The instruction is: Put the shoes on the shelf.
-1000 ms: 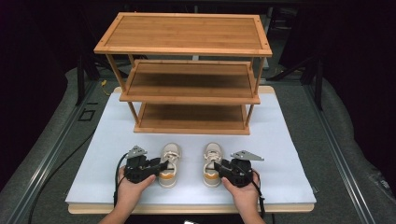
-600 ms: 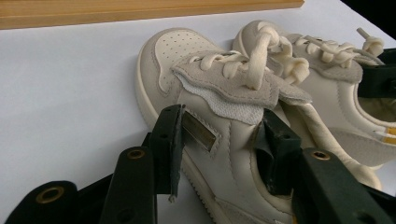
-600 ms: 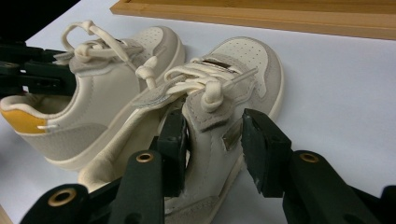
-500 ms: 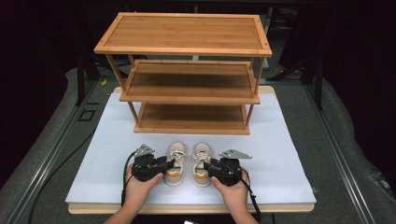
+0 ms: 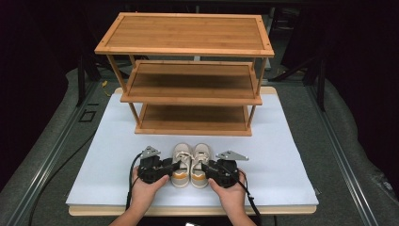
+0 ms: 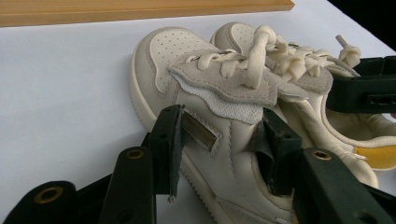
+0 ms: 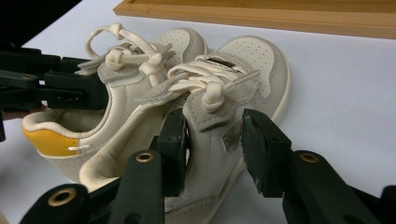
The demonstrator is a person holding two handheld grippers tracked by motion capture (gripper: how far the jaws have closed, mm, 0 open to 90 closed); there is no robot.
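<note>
Two small cream shoes with yellow heel linings stand side by side on the white mat, toes toward the rack. My left gripper (image 5: pixel 170 167) is shut across the left shoe (image 5: pixel 181 160) from its outer side. In the left gripper view its jaws (image 6: pixel 222 140) press both flanks of that shoe (image 6: pixel 187 70), just behind the laces. My right gripper (image 5: pixel 210 168) is shut on the right shoe (image 5: pixel 201 160) in the same way. The right gripper view has the pair of jaws (image 7: pixel 212 140) clamped on this shoe (image 7: pixel 247 65), with the left shoe (image 7: pixel 121 107) touching it.
A three-tier bamboo shoe rack (image 5: pixel 188 94) stands at the back of the white mat (image 5: pixel 282 155), its bottom shelf (image 5: pixel 193 120) a short way beyond the toes. The mat lies on a wooden board, with dark floor and cables around it.
Both hands slid inward with their shoes. The gap between the two shoes has closed, and they now sit together at the mat's middle front.
</note>
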